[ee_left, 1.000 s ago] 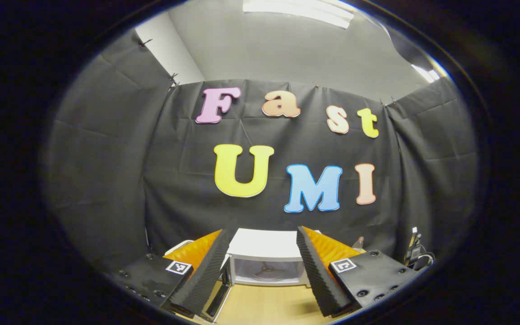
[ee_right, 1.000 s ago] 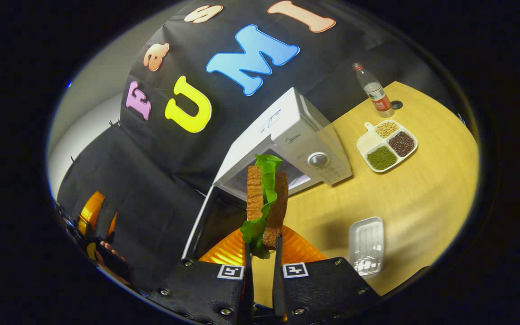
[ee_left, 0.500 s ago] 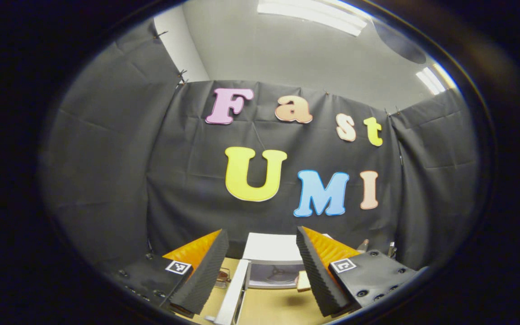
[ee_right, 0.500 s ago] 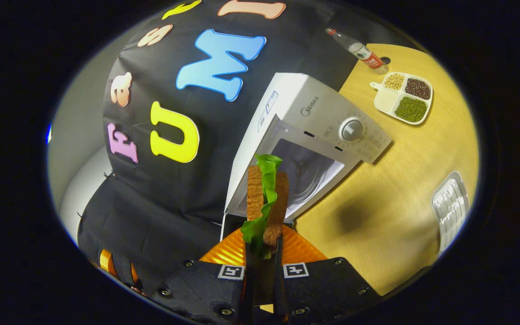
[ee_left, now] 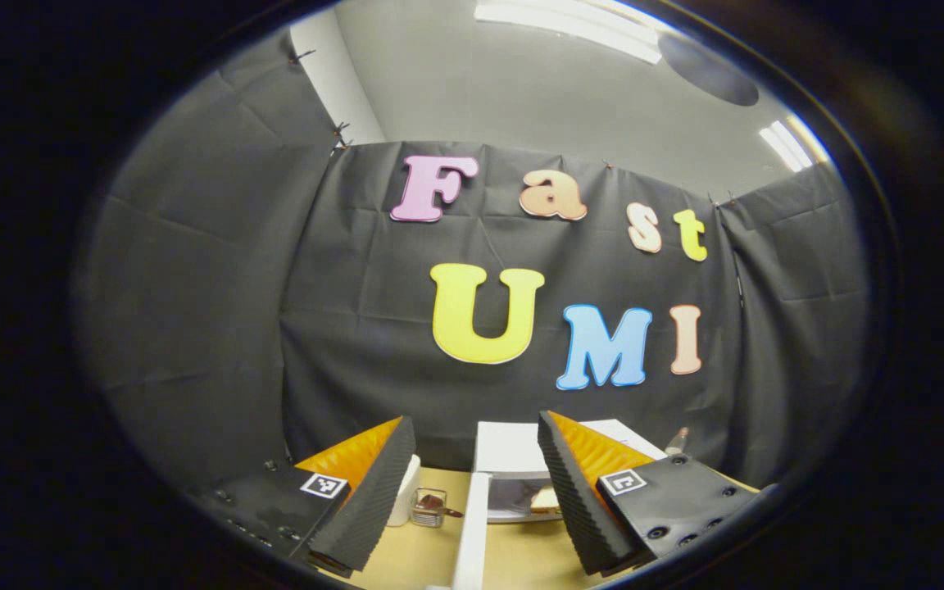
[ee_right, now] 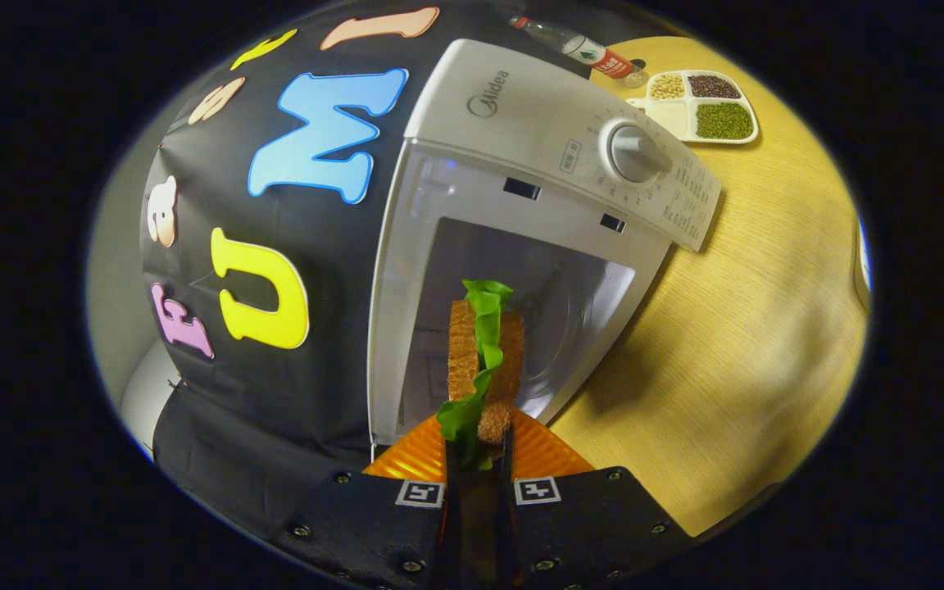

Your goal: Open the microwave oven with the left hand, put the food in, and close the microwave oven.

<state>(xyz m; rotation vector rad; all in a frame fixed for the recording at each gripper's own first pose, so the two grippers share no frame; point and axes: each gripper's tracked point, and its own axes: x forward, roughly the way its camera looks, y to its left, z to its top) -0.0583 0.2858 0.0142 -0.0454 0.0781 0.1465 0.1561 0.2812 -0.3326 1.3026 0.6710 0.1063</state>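
Right gripper [ee_right: 476,459]: closed on the sandwich [ee_right: 484,365], both fingers pressing its lower end; the sandwich stands on edge, two brown bread slices with a green lettuce leaf between them, the leaf sticking out at top and bottom

Sandwich, position: held in front of the open mouth of the microwave oven [ee_right: 537,188], its upper part seen against the cavity; whether it has crossed the opening, cannot tell

Microwave oven: white, on the wooden table [ee_right: 734,328]; cavity open and lit pale; control panel with a round grey dial [ee_right: 634,152] beside the cavity, printed markings along the panel edge

Microwave door [ee_left: 472,528]: swung open, seen edge-on in the left gripper view as a white strip between the fingers, running toward the camera

Left gripper [ee_left: 472,483]: open, fingers wide apart, nothing between them; aimed at the booth wall with the microwave oven [ee_left: 513,451] low ahead, the sandwich [ee_left: 544,498] visible as a pale-brown shape at the cavity

Divided tray [ee_right: 697,115]: white, compartments with pale, dark and green beans, on the table beyond the oven

Bottle [ee_right: 578,45]: clear plastic, red label, just beyond the tray, near the wall

Small items left of the door in the left gripper view: a white cylinder [ee_left: 404,492] and a small clear container [ee_left: 429,506], on the table; detail too small to tell
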